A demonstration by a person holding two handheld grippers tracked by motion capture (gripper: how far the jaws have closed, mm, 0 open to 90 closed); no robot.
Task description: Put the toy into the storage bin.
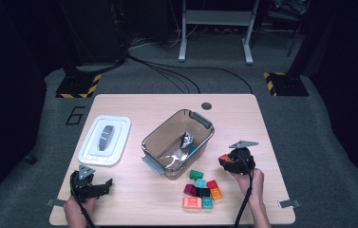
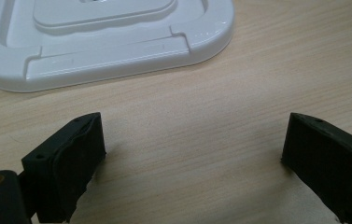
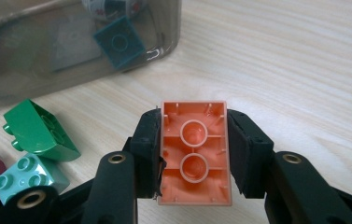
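Right gripper clamps the orange brick above the counter, at 4 o'clock from the clear bin. Carry it level over the rim before releasing. Left gripper idles open.

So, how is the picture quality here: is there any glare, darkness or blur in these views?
High view: the table is lit, the room around it is dark, and glare sits on the bin. Left gripper view: the white lid is shiny and the near black pads are soft. Right gripper view: the orange brick is sharp, evenly lit.
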